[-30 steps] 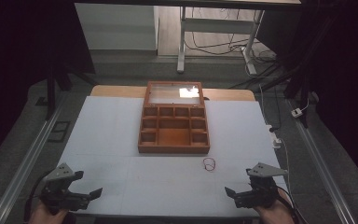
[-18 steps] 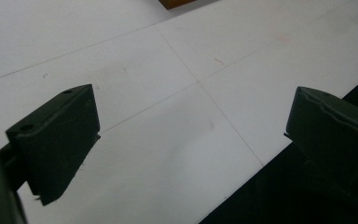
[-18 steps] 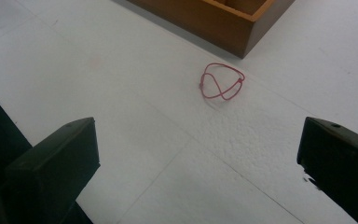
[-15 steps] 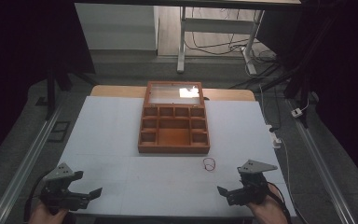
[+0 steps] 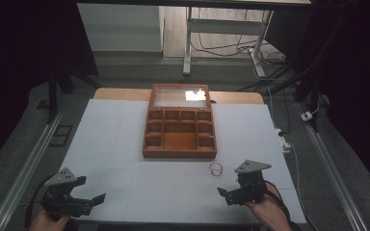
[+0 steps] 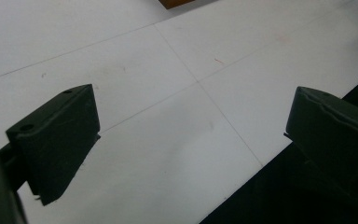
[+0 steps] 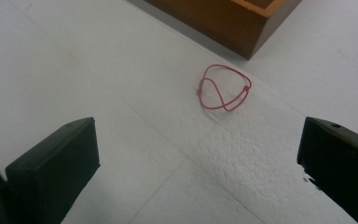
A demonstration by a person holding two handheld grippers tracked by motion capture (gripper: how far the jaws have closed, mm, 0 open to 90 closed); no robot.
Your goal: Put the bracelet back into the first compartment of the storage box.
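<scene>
A thin red rubber band [image 7: 223,87] lies loose on the white table surface, twisted over itself so that it forms a rough figure of two overlapping loops, part of it lifting slightly off the surface. It rests just beside the front right corner of the wooden compartment box, apart from it and not touching. In the high view the rubber band [image 5: 216,169] appears as a small red ring near the table's front right area.

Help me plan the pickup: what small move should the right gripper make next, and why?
Probably ease the right gripper forward and down toward the red bracelet. Its jaws stand wide open and empty, and the bracelet lies loose on the white table just ahead of them, beside the wooden box. The left gripper is far off, also open.
</scene>
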